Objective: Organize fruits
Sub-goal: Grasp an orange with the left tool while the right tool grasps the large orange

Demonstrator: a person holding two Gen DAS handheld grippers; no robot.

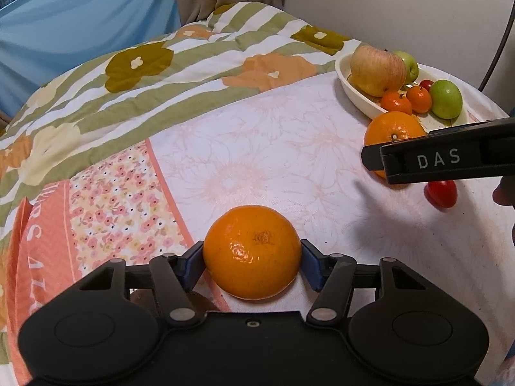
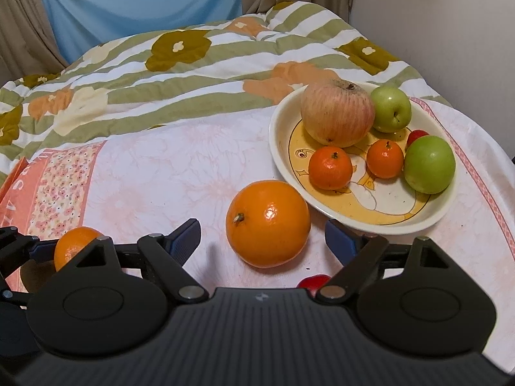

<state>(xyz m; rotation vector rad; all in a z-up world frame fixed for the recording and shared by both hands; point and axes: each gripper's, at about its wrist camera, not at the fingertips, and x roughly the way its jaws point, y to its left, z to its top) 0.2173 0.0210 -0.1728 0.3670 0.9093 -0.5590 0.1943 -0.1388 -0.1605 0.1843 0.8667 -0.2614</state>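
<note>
A floral striped quilt (image 2: 193,64) covers the bed; blue cloth (image 2: 145,3), beige curtains (image 2: 19,29), pale wall (image 2: 434,25) behind.

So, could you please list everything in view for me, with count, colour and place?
large oranges: two, orange; one between the left tongs' pads, one on the cloth beside the dish
dish: one, cream with a yellow picture, right side of the cloth
big apple: one, pink-yellow, in the dish
green apples: two, one at the dish's back, one at its right
small mandarins: two, orange, and, in the dish
small red fruits: two, one in the dish, one on the cloth
floral cloth: one, pink-white
quilt: one, green-striped, behind
left tongs: black, blue pads touching the orange
right tongs: black, open around the other orange
</note>
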